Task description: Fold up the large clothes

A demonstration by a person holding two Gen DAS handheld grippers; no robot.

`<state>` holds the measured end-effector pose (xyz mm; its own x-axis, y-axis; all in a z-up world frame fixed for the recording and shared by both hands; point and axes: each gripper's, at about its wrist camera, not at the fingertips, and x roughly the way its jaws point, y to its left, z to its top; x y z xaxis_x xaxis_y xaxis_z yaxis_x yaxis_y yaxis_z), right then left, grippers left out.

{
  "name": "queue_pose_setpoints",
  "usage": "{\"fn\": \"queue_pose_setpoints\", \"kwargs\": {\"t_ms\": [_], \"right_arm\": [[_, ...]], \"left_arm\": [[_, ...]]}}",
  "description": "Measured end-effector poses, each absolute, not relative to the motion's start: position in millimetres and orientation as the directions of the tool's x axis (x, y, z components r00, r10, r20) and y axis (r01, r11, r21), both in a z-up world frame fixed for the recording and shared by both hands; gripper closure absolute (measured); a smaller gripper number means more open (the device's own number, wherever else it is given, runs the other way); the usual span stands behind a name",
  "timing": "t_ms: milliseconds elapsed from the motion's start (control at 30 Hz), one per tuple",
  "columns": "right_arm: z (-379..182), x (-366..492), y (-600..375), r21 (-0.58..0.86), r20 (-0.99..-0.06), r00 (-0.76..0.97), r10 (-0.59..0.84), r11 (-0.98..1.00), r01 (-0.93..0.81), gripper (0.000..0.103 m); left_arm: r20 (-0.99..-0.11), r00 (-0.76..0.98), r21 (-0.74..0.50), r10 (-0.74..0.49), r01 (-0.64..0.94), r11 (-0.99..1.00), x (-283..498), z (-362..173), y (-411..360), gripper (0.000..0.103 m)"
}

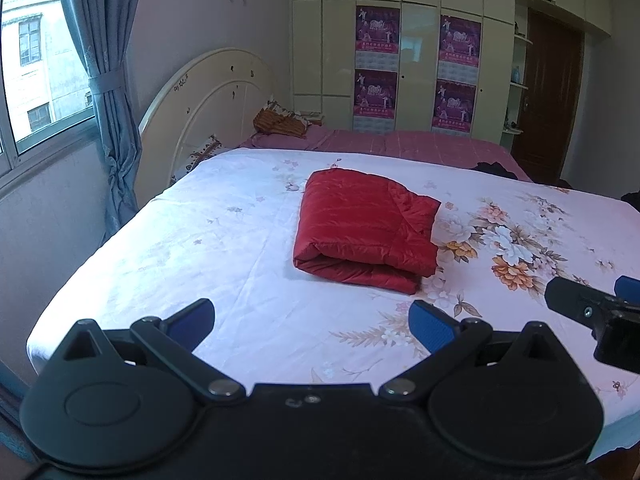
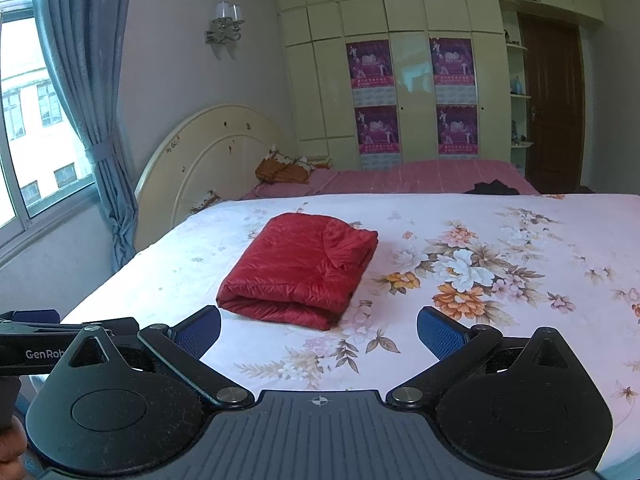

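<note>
On the floral sheet lies a quilted red jacket, folded square; left gripper and right gripper gape wide.

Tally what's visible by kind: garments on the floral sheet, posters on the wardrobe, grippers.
Folded red jacket on the floral sheet: 1
Purple posters on the wardrobe: 4
Grippers, both open and empty: 2, left gripper, right gripper
Total: 7
</note>
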<state>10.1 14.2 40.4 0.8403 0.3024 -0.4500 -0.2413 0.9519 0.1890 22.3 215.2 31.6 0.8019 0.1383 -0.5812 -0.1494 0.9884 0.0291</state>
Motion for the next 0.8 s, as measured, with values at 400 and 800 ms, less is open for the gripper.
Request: {"fn": "queue_pose_setpoints", "kwargs": {"t_ms": [400,800], "right_arm": [[39.3,14.2,16.9,0.194,-0.457,0.835,0.308,0.950,-0.244,0.000],[35.1,19.8,19.3,0.197,-0.466,0.828,0.312,0.949,-0.247,0.000]], "left_arm": [[-0.582,0.800,0.030,0.144,-0.156,0.987,26.8,30.4,219.4,0.000],[-0.590,0.794,0.029,0.144,-0.157,0.987,30.2,27.4,223.0,0.000]]}}
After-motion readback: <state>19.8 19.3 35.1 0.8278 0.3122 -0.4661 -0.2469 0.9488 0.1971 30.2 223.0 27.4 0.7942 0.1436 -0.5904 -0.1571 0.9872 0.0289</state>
